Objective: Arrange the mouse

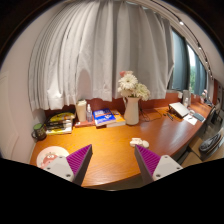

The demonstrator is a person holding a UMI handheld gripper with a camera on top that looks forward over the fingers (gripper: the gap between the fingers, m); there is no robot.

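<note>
While held above desk:
gripper: fingers apart, nothing btwn
mouse: on desk, just ahead of fingers
vase: beyond mouse

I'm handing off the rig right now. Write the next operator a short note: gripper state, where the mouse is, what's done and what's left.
Gripper: open, holding nothing, raised above the near edge of the wooden desk.
Mouse: small white mouse lying on the desk, just ahead of the right finger, not between the fingers, untouched.
Around it: vase of flowers farther back, books behind and to the left, a round plate beside the left finger.
Done: nothing visible yet.
Left: likely approach the mouse, grasp it, then place it.
</note>
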